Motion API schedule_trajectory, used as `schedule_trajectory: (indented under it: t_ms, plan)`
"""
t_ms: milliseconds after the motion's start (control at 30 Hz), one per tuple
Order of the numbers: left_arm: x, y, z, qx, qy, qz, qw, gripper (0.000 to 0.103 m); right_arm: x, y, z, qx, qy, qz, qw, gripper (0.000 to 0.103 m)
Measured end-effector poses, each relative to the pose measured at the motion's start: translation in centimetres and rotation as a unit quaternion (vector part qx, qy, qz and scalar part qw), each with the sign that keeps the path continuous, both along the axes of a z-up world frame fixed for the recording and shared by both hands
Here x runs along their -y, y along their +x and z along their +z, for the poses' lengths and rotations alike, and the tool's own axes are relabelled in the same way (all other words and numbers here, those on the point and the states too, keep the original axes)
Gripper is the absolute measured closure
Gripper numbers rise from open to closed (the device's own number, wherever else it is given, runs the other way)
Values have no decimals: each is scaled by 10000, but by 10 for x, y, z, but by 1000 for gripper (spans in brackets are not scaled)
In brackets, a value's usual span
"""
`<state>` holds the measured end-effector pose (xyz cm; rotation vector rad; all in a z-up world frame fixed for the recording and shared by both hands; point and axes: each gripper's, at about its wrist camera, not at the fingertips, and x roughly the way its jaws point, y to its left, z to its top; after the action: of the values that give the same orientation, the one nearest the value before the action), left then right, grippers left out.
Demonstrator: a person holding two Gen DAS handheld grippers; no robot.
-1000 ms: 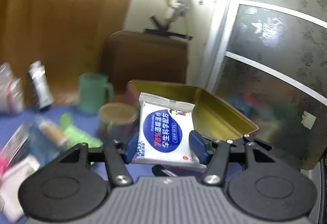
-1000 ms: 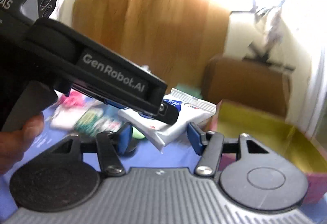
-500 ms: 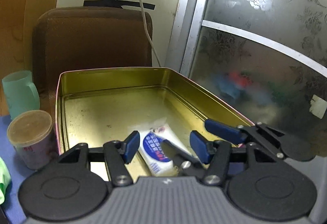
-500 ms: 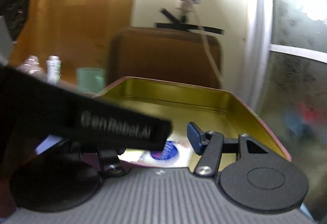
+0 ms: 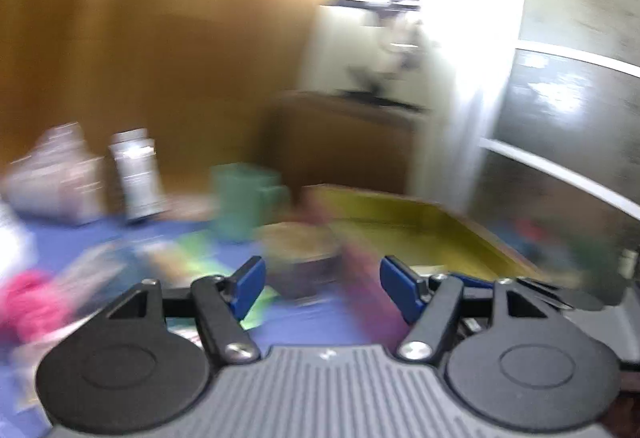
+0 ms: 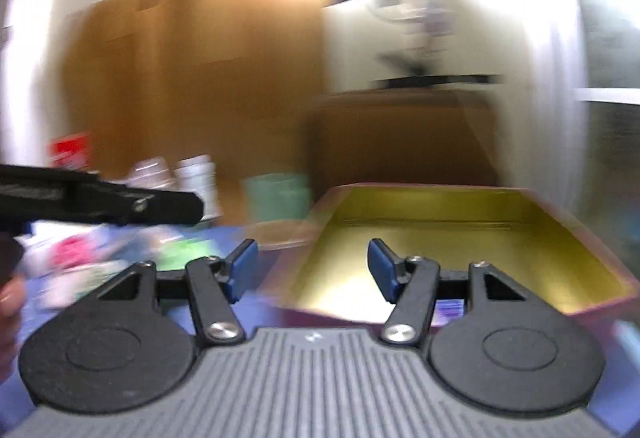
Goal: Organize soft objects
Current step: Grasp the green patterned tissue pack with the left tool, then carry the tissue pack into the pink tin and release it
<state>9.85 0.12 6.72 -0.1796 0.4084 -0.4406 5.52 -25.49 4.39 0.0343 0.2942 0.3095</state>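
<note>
Both views are motion-blurred. My left gripper [image 5: 320,284] is open and empty above the blue table, left of the gold-lined tin box [image 5: 420,238]. My right gripper [image 6: 312,270] is open and empty, hovering over the near left wall of the tin box [image 6: 460,234]. The wipes packet shows in neither view. Blurred soft items lie on the table at left: a pink one [image 5: 28,302] and a green one [image 5: 192,250]; they also show in the right wrist view, pink [image 6: 76,250] and green [image 6: 188,252]. The left gripper's body [image 6: 100,204] crosses the right view at left.
A green mug [image 5: 244,198] and a lidded cup [image 5: 300,258] stand beside the box. A white bottle [image 5: 136,174] and a packet [image 5: 52,174] stand at the back left. A brown chair back [image 6: 400,134] and a glass door [image 5: 580,118] are behind.
The left gripper let the wipes packet go in the tin box, then swung back left toward the table. The right gripper pulled back a little from the box.
</note>
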Motion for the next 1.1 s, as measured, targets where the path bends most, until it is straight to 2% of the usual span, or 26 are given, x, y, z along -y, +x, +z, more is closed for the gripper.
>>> schedule_trajectory:
  t_ms: [100, 167, 333, 367, 433, 500, 533, 733, 833, 967, 1100]
  plan:
    - [-43, 7, -16, -446, -145, 481, 9977, 40, -57, 10, -12, -184, -670, 945, 9931, 40]
    - [-58, 13, -26, -686, -270, 575, 9956, 40, -94, 17, -23, -231, -1174, 1399, 9829, 39]
    - [-70, 24, -50, -1053, -78, 726, 9918, 41, -142, 51, -39, -544, -1640, 1696, 9703, 33]
    - [-70, 27, -54, -1137, -43, 733, 9908, 43, -144, 59, -41, -579, -1688, 1688, 9694, 33]
    - [-68, 33, -62, -1227, -45, 658, 9903, 58, -151, 65, -46, -694, -1691, 1729, 9678, 35]
    - [-63, 28, -62, -1180, 42, 587, 9913, 61, -154, 63, -47, -610, -1697, 1754, 9679, 39]
    - [-62, 26, -61, -1174, 44, 557, 9915, 61, -155, 58, -47, -587, -1690, 1762, 9679, 47]
    - [-41, 0, -47, -1068, -66, 108, 9942, 61, -138, 17, -42, -243, -1715, 1414, 9747, 51]
    - [-13, -12, -50, -1150, 155, -212, 9930, 61, -117, -1, -39, -319, -1647, 1221, 9782, 51]
    - [29, -22, -63, -1362, 334, -749, 9873, 61, -79, -26, -50, -635, -1486, 867, 9830, 52]
    - [70, -27, -56, -1200, 519, -1201, 9841, 60, -47, -48, -57, -677, -1298, 346, 9886, 53]
